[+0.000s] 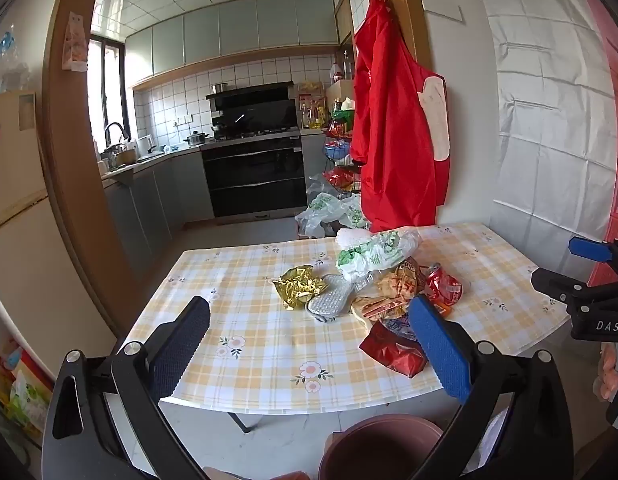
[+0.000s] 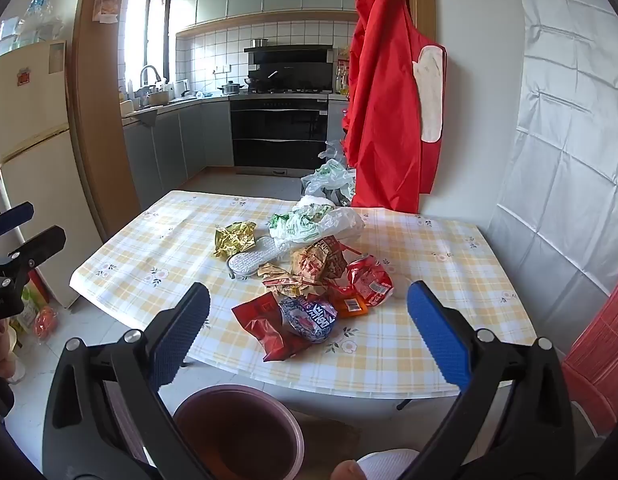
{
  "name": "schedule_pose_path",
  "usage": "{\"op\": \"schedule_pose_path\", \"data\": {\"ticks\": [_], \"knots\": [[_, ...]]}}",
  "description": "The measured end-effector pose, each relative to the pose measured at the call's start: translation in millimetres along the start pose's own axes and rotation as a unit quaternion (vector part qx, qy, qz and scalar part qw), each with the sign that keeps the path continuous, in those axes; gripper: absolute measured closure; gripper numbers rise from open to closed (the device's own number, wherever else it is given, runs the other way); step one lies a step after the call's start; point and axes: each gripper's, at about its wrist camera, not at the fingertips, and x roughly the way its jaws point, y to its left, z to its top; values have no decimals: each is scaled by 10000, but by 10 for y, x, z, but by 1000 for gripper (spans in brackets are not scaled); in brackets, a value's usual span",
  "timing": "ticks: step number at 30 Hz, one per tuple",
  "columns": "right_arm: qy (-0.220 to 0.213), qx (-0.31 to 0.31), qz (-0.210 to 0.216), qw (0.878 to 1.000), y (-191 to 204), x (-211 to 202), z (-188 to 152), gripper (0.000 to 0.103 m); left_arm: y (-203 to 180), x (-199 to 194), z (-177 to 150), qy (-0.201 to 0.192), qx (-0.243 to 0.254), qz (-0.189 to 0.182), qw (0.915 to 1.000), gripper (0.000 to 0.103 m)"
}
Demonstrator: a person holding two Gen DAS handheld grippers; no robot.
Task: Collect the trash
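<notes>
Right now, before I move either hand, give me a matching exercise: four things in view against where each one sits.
Things:
1. crumpled gold foil wrapper
2. dark red snack bag
3. round brown plastic bin
4. red apron

Places:
A. on the floor below the table's near edge
B. hanging by the doorway
C. left end of the pile
D. pile's near edge

Pairs: 1-C, 2-D, 3-A, 4-B

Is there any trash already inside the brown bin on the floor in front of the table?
No. In the right wrist view the bin shows only its bare brown inside, and the wrappers all lie on the table.
</notes>
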Motion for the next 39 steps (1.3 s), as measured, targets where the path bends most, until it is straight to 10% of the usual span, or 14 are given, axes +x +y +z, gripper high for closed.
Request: {"op": "schedule_pose_path", "data": {"ticks": [39], "knots": [[25, 28, -50, 10000, -31, 3, -3, 6, -47, -26, -9, -15, 8, -45, 10000, 5]]}}
